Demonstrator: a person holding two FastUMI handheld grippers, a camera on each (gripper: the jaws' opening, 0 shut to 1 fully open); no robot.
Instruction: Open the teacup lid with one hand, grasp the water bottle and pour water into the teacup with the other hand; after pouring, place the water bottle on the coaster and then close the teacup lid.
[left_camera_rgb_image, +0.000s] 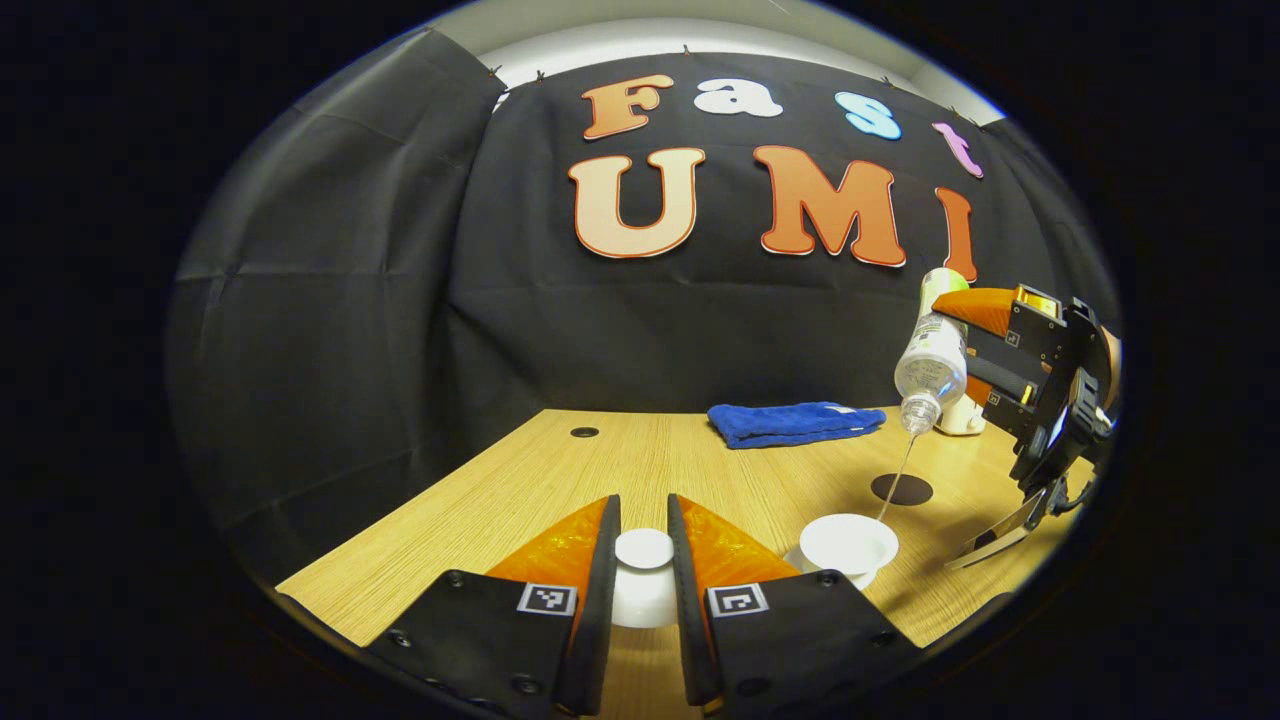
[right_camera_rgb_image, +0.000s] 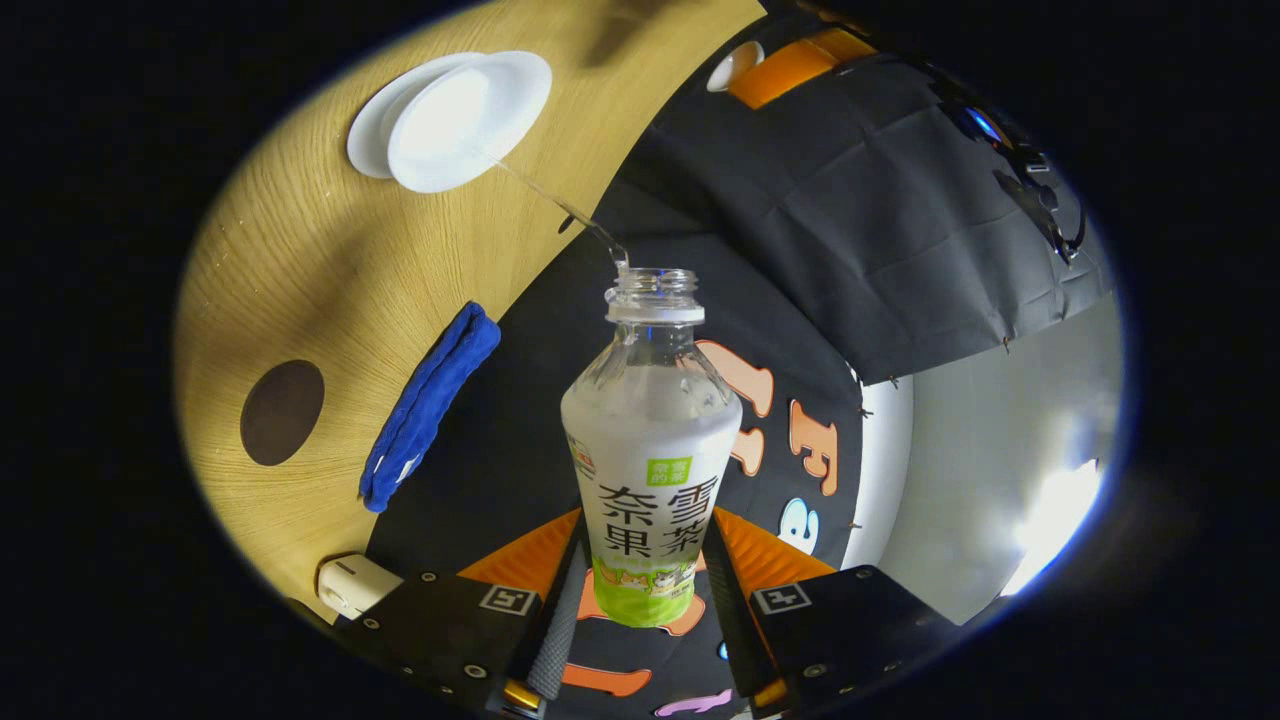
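In the left gripper view, the left claw (left_camera_rgb_image: 643, 590) sits at 6 o'clock, low over the wooden counter (left_camera_rgb_image: 520, 490), with the white lid (left_camera_rgb_image: 643, 575) lodged between its two fingers; both fingers press against the lid's sides, so the claw pinches it. The lid's round knob pokes up just past the fingertips. At about 4 o'clock from the lid, close beside it on the counter, stands the open teacup (left_camera_rgb_image: 848, 545) on its saucer.

Toward 2 o'clock the right claw (left_camera_rgb_image: 975, 345) holds the water bottle (left_camera_rgb_image: 932, 350) tipped mouth-down above the counter. A thin stream of water (left_camera_rgb_image: 893, 485) runs from the bottle's mouth down to the far rim of the teacup. A dark round coaster (left_camera_rgb_image: 902, 489) lies on the counter just beyond the teacup, under the bottle. A folded blue cloth (left_camera_rgb_image: 795, 422) lies farther back, near the black cloth wall.

In the right gripper view, the right claw (right_camera_rgb_image: 648, 590) is at 6 o'clock, its fingers closed on the lower, labelled part of the water bottle (right_camera_rgb_image: 650, 450), whose uncapped neck points toward 12 o'clock. The water stream (right_camera_rgb_image: 560, 205) leaves the mouth toward 11 o'clock and reaches the teacup (right_camera_rgb_image: 465, 120). The coaster (right_camera_rgb_image: 282, 412) shows at 9 o'clock, the blue cloth (right_camera_rgb_image: 430, 405) between it and the bottle, and a small white box-like thing (right_camera_rgb_image: 355, 585) at 7 o'clock.
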